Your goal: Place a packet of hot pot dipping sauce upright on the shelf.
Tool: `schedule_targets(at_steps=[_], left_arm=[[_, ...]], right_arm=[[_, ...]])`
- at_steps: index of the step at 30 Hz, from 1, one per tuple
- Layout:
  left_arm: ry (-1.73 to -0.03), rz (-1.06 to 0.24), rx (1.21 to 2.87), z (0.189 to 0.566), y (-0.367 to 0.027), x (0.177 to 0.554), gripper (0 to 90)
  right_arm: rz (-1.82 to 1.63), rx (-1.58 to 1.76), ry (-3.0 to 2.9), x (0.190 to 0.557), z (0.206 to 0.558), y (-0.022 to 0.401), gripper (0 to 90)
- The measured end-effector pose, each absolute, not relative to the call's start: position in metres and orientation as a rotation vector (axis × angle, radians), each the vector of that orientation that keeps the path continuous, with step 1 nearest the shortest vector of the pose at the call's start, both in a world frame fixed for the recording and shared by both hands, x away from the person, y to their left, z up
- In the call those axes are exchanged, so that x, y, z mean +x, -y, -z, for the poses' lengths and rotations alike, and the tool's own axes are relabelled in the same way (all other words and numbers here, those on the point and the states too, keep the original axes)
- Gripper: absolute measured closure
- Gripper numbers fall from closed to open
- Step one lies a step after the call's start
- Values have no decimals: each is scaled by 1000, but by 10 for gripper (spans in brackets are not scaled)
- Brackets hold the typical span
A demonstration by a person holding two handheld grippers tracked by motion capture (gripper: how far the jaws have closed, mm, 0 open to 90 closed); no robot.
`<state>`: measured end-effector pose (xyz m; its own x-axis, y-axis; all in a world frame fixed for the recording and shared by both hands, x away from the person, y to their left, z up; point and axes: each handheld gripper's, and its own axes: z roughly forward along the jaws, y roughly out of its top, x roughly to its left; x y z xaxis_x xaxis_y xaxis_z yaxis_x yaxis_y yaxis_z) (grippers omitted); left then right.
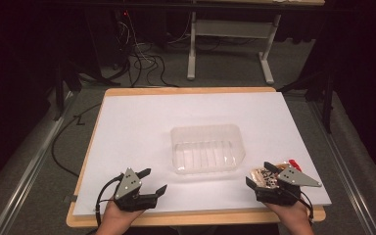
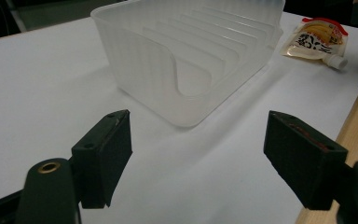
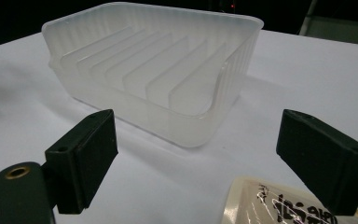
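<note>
Right gripper view: we are hovering spread right gripper (image 3: pixel 205 163) over pouch (image 3: pixel 270 205) at lower right; soft, light, slippery pouch, so we are judging its flat body best for pinching. Left gripper (image 2: pixel 198 158) spread, idle.

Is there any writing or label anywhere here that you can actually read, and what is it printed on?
Nothing can be read for certain.
Snack pouch: dark characters and a banana picture on its front, too blurred to read.
The same pouch, seen from the right gripper view: black characters, cut off and blurred.
Clear plastic bin: no writing.
White table cover: no writing.
</note>
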<state>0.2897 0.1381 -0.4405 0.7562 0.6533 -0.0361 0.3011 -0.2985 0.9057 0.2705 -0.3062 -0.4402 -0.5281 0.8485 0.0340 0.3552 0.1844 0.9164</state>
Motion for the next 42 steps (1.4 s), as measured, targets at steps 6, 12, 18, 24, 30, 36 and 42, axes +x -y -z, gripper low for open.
schedule_targets(at_steps=[6,12,18,24,30,36,42], left_arm=[[-727,-413,1897,441,-136,293,238],[-723,-415,1899,442,-136,294,238],[-724,-412,1897,441,-137,294,239],[-720,-412,1898,441,-137,294,239],[-710,-408,1900,440,-134,296,239],[-694,-397,1895,440,-128,302,239],[-676,-393,1901,439,-124,304,239]], right_arm=[[-1319,1139,-1972,269,442,308,132],[-1307,1142,-1979,269,444,310,132],[-1304,1154,-1974,267,444,314,133],[-1300,1157,-1977,266,445,316,133],[-1273,1174,-2002,263,449,320,127],[-1197,1218,-2059,263,461,329,97],[-1144,1209,-2123,259,469,330,99]])
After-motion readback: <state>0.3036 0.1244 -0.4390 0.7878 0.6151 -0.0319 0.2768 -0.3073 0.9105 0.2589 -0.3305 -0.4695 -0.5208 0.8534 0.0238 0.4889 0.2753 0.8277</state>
